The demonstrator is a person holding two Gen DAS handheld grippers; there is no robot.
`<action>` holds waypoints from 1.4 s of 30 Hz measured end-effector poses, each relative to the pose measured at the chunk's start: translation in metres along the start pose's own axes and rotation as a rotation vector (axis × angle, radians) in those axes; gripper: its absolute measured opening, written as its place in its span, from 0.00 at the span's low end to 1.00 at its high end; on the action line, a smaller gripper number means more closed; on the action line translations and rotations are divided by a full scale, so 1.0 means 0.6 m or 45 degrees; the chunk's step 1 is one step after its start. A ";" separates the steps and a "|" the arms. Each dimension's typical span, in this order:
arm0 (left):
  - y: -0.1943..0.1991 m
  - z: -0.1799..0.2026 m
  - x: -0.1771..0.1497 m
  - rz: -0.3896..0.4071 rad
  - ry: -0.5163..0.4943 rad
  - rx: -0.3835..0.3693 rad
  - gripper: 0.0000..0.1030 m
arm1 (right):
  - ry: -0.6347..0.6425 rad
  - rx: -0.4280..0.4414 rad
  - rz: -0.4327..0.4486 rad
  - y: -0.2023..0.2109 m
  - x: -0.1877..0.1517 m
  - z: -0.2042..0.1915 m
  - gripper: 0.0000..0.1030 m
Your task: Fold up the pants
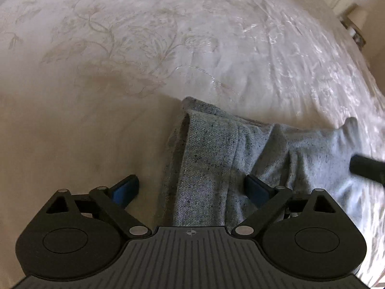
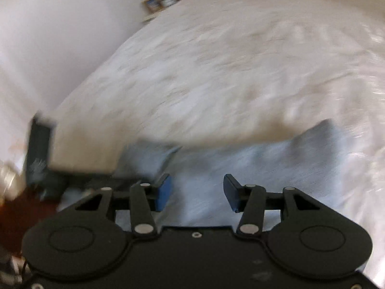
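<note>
the left gripper (image 1: 191, 189) is wide open and holds nothing; its jaws sit on each side of one edge of the gray pants (image 1: 216, 159). there is one pair of pants, bunched in thick layers on the one white bed cover (image 1: 120, 48), so it looks partly folded, not yet neat. the right gripper (image 2: 197, 191) is half open over it, holding nothing.

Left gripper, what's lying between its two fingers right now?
A folded strip of the grey pants on the bedspread, not pinched; the left wrist view shows it.
</note>
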State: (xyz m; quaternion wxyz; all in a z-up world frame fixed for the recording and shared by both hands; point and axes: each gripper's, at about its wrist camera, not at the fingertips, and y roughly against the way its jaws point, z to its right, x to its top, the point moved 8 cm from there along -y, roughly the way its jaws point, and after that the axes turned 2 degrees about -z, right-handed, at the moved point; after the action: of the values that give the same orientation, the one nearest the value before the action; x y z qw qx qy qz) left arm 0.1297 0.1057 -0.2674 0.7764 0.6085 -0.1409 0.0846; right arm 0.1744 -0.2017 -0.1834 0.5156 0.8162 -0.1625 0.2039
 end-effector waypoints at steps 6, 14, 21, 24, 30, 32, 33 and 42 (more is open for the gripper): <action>-0.004 0.005 0.011 -0.005 -0.019 -0.010 0.93 | -0.155 -0.347 -0.059 -0.037 0.041 0.184 0.11; 0.023 0.005 0.008 0.007 -0.065 -0.023 0.92 | -0.319 -0.408 0.008 0.023 0.026 0.244 0.54; 0.073 0.021 -0.027 0.046 -0.155 -0.081 0.92 | -0.336 -0.242 -0.059 0.055 -0.093 0.166 0.82; 0.091 0.029 -0.042 0.069 -0.168 -0.102 0.92 | -0.445 -0.202 -0.113 0.051 -0.150 0.141 0.85; 0.104 0.042 -0.068 0.078 -0.182 -0.116 0.92 | -0.527 -0.183 -0.110 0.035 -0.192 0.116 1.00; 0.103 0.044 -0.070 0.076 -0.201 -0.111 0.92 | -0.524 -0.195 -0.119 0.026 -0.191 0.115 1.00; 0.101 0.044 -0.070 0.075 -0.207 -0.107 0.92 | -0.532 -0.197 -0.122 0.022 -0.190 0.116 1.00; 0.061 0.015 -0.048 0.030 -0.158 -0.100 0.92 | -0.494 -0.187 -0.091 0.026 -0.195 0.119 1.00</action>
State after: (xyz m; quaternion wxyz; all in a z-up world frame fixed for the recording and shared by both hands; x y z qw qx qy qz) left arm 0.0903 0.1071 -0.2413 0.7884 0.5799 -0.1993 0.0502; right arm 0.0778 -0.2664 -0.2569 0.5396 0.8057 -0.2440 0.0120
